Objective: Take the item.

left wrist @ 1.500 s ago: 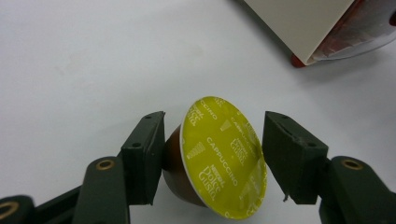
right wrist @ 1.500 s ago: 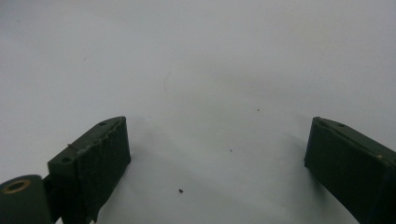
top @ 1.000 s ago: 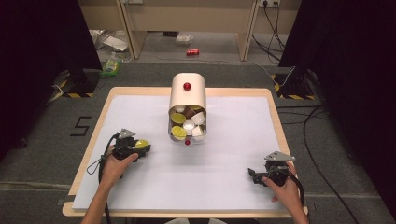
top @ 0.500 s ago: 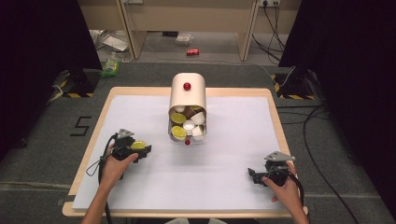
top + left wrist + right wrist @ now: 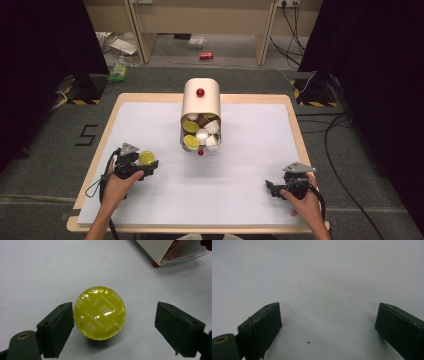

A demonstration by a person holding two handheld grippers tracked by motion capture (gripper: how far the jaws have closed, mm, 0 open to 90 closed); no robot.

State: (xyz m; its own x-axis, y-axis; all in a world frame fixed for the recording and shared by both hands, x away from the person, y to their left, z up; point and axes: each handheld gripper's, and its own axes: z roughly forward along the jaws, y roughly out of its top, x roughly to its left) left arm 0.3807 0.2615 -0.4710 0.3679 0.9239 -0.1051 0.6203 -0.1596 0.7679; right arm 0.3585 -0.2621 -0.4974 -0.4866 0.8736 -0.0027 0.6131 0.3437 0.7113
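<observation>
- The work in hand looks like emptying coffee capsules out of the cream dispenser (image 5: 201,107) onto the white table (image 5: 250,150), one at a time.
- One yellow capsule (image 5: 99,312) already sits on the table, foil lid up, at the left near side and well apart from the dispenser's mouth.
- The left gripper (image 5: 115,327) has just been opening: its jaws now stand wide, with the yellow capsule between them, just beside the left pad or barely touching it and clear of the right pad. It reads as a release, so this placement seems done.
- In the high view the same capsule (image 5: 146,158) shows at the tip of the left gripper (image 5: 145,165), resting on the table rather than carried.
- Several capsules, yellow, white and brown, remain (image 5: 201,134) in the dispenser's open front, so most of the job is probably still ahead.
- The right gripper (image 5: 328,322) hangs with jaws wide and nothing between them, over bare table at the right near side (image 5: 275,189), far from both dispenser and placed capsule.
</observation>
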